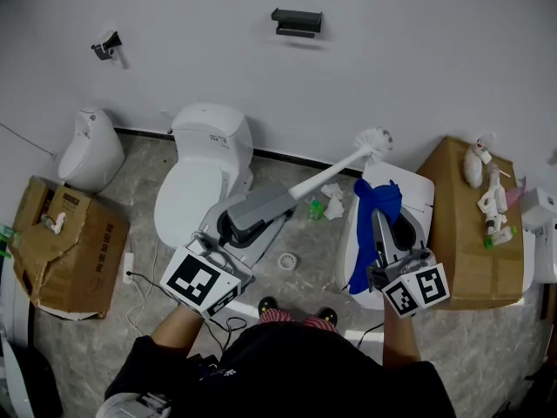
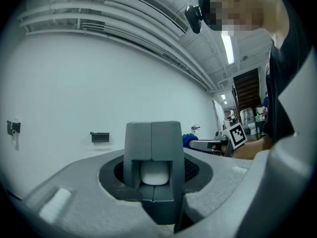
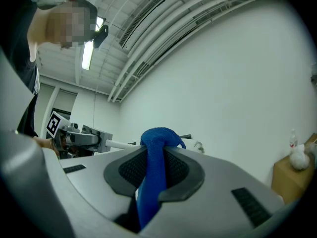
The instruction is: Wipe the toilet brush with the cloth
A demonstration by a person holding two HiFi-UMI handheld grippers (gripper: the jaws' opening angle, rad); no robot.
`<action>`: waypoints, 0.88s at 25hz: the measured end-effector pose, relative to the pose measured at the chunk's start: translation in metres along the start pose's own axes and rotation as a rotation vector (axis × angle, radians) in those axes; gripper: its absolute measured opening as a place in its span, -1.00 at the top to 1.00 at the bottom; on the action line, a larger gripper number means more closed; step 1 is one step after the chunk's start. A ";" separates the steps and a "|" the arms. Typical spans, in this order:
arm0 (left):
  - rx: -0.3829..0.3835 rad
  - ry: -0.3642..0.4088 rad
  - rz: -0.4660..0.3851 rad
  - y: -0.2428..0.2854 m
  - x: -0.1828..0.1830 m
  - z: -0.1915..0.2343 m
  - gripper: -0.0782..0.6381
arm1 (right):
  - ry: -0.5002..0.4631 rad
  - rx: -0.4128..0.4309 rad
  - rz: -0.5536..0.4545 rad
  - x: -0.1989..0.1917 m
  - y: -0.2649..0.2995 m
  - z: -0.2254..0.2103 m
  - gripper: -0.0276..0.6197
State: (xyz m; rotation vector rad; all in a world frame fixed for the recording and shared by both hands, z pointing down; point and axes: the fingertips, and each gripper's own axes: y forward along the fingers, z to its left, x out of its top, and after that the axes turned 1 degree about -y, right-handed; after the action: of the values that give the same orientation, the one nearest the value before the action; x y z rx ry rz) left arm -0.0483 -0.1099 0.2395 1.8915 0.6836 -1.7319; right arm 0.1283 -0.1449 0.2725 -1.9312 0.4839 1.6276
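Observation:
The white toilet brush runs up and to the right in the head view, from its handle to the bristle head. My left gripper is shut on the handle's lower end, which shows as a white rounded piece between the grey jaws in the left gripper view. My right gripper is shut on a blue cloth that bunches above the fingertips and hangs down its side. In the right gripper view the cloth fills the gap between the jaws. The cloth lies just below and right of the brush head, apart from it.
A white toilet stands behind the left gripper and a second one lies under the right gripper. A urinal and a torn cardboard box are at left. A cardboard box with small bottles is at right.

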 end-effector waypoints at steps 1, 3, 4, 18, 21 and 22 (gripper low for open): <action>0.000 -0.001 0.000 0.000 0.000 0.000 0.32 | 0.000 0.000 0.000 0.000 0.000 0.000 0.70; -0.001 -0.001 -0.001 0.000 0.001 0.000 0.32 | 0.000 0.002 0.001 0.000 0.000 0.001 0.70; -0.001 -0.001 -0.001 0.000 0.000 0.000 0.32 | 0.001 0.003 0.001 0.000 0.000 0.001 0.70; -0.011 -0.001 0.001 0.001 -0.002 0.000 0.32 | -0.006 0.019 0.013 -0.003 0.001 0.004 0.70; -0.013 0.001 0.002 0.002 -0.002 -0.001 0.32 | -0.002 0.013 0.013 -0.004 0.000 0.003 0.70; -0.012 0.001 0.002 0.002 -0.002 -0.001 0.32 | -0.001 0.012 0.012 -0.004 0.000 0.002 0.70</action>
State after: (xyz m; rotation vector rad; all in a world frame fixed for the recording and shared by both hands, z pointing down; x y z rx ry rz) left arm -0.0465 -0.1111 0.2419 1.8840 0.6907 -1.7221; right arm 0.1257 -0.1437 0.2763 -1.9226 0.5052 1.6294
